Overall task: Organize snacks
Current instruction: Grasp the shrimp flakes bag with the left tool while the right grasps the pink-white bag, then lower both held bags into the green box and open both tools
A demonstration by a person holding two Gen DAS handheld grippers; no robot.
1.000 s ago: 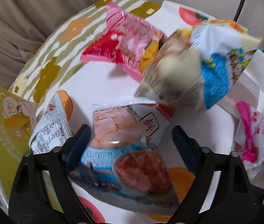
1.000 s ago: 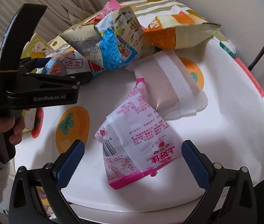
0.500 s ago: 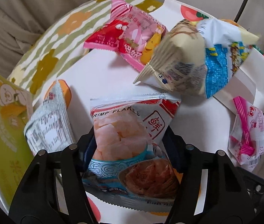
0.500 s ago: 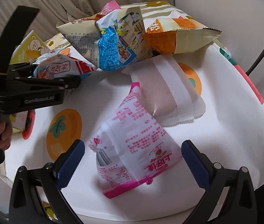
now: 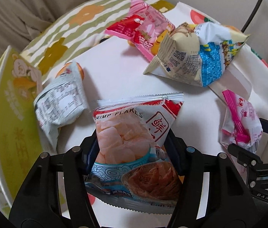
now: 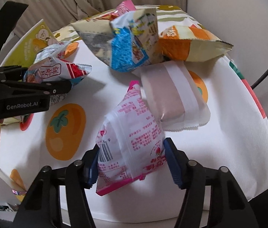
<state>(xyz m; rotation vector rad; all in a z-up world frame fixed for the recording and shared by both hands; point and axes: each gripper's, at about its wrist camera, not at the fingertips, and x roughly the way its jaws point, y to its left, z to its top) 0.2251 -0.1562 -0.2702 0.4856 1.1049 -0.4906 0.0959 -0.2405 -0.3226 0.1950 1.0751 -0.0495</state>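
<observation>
My left gripper (image 5: 132, 152) is shut on a shrimp flakes bag (image 5: 134, 133), white, red and blue, held over the round table (image 5: 115, 72). The same bag (image 6: 58, 72) shows in the right wrist view, clamped by the left gripper (image 6: 39, 87). My right gripper (image 6: 132, 159) is shut on a pink and white packet (image 6: 132, 142) near the table's front edge. That packet (image 5: 242, 121) also shows at the right of the left wrist view.
A cream and blue bag (image 6: 122, 43), an orange bag (image 6: 189, 45) and a pale pink wrapped pack (image 6: 171, 95) lie on the fruit-print tablecloth. A pink and red bag (image 5: 143, 30), a grey-white packet (image 5: 61, 98) and a green bear box (image 5: 10, 104) sit nearby.
Both grippers went from open to shut: the left closed on the shrimp flakes bag, then the right closed on the pink and white packet.
</observation>
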